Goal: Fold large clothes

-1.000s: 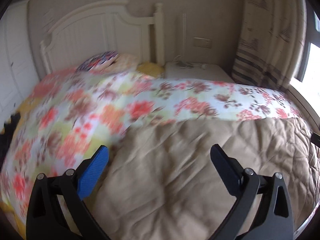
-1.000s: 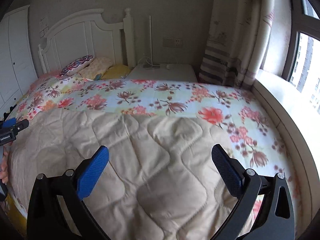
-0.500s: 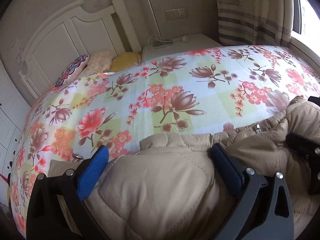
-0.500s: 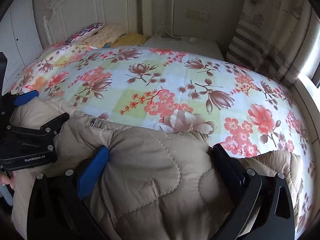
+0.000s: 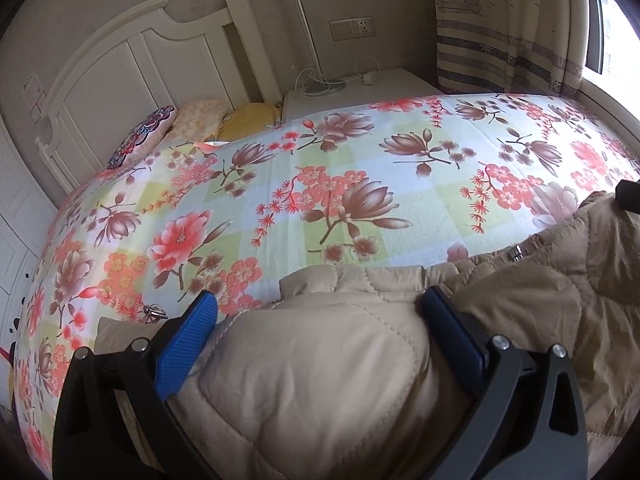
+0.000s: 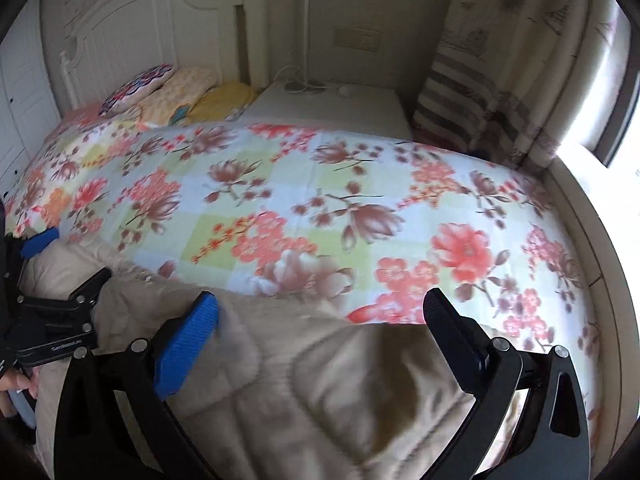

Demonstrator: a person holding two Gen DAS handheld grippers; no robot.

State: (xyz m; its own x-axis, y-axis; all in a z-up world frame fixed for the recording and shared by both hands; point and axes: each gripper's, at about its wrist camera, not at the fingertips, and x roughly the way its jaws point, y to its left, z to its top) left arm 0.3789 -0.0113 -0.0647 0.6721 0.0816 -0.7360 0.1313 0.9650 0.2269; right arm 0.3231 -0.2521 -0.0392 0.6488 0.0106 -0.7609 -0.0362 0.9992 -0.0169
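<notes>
My left gripper [image 5: 316,312] is spread wide, with a bulging fold of the tan quilted coat [image 5: 320,380] sitting between its fingers — not pinched. My right gripper [image 6: 320,308] is likewise released, hovering over the same coat [image 6: 304,380]; that view is blurred. The coat lies bunched along the near edge of the bed, on the floral sheet [image 5: 340,184]. Pillows [image 6: 180,92] sit against the headboard [image 5: 132,60].

Beige coat [image 5: 320,380] now bunched at the bed's [image 5: 360,184] near edge.
</notes>
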